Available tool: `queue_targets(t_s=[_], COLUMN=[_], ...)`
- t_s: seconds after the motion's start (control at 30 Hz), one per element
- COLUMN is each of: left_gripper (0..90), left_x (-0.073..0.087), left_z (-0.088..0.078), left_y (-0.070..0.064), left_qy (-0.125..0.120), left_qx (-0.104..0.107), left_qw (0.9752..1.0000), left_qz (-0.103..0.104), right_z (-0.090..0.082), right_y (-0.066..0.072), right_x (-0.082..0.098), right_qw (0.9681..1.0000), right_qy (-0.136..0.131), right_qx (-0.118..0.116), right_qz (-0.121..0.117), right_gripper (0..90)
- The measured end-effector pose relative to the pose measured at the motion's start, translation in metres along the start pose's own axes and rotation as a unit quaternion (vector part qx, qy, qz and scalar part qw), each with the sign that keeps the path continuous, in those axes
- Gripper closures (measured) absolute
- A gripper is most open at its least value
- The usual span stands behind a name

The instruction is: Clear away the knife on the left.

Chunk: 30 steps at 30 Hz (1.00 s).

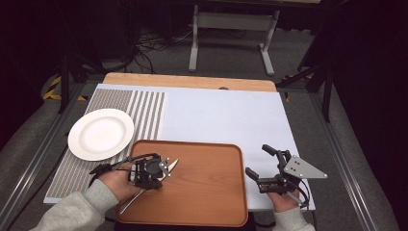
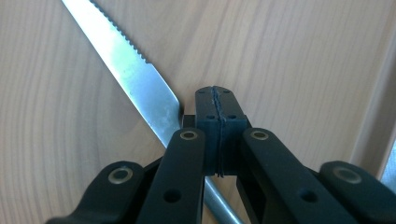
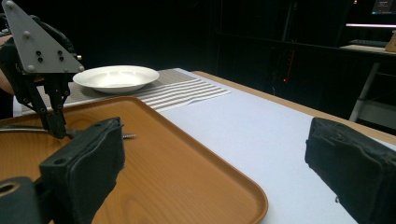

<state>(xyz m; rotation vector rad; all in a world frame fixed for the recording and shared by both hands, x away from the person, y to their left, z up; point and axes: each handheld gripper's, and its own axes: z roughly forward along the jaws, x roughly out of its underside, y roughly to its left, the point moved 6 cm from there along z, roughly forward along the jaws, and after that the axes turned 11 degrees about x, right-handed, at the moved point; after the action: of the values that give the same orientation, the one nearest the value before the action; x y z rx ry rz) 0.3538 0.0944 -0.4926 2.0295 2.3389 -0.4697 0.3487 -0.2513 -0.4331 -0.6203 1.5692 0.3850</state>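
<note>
Left claw (image 1: pixel 166 169) is down on the wooden tray (image 1: pixel 211 192), jaws pressed together, and honestly it looks like they're squeezed on nothing: in the left claw's view the pads meet flush and the knife (image 2: pixel 140 88) lies just beside them, its blade running off past the tip. The serrated blade rests flat on the tray near its left side, with the handle passing under the claw toward the tray's near-left corner. Right claw (image 1: pixel 262 166) sits just off the tray's right edge over the white cloth, jaws spread wide, nothing in them. My guess on handling: the knife is stiff, light and slick polished steel, lying flat against a smooth board, so it'll want to skate away when nudged. I'd go for the handle where it's thicker, not the thin blade, and pinch across its narrow width. As for containers, the tray holds the knife and nothing else I can spot. White plate (image 1: pixel 100 134) beyond the tray's far-left corner is bare, sitting on the striped mat (image 1: pixel 144 110).
</note>
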Motion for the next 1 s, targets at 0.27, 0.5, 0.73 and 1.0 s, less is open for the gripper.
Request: queue_targets(t_s=[0.27, 0.5, 0.73, 1.0], left_gripper=[89.7, 89.6, 89.6, 89.6], left_x=[0.0017, 0.0023, 0.0043, 0.0090], left_z=[0.0045, 0.0038, 0.0021, 0.0004], left_y=[0.0009, 0.0036, 0.0060, 0.0095], left_qy=[0.012, 0.012, 0.017, 0.016], left_qx=[-0.006, -0.006, -0.012, -0.019], left_qw=[0.9999, 0.9999, 0.9997, 0.9994], left_qz=[-0.006, -0.010, -0.012, -0.023], right_z=[0.0018, 0.0008, 0.0002, 0.0003], right_y=[0.0006, 0.0005, 0.0000, 0.0006], right_x=[0.0002, -0.0012, -0.0007, -0.0003], right_qw=[1.0000, 1.0000, 1.0000, 1.0000], right_qy=[0.002, -0.001, 0.000, 0.001], right_qx=[-0.002, 0.000, 0.001, 0.001], right_qz=[-0.001, -0.001, 0.000, -0.001], right_gripper=[5.4, 5.4, 5.4, 5.4])
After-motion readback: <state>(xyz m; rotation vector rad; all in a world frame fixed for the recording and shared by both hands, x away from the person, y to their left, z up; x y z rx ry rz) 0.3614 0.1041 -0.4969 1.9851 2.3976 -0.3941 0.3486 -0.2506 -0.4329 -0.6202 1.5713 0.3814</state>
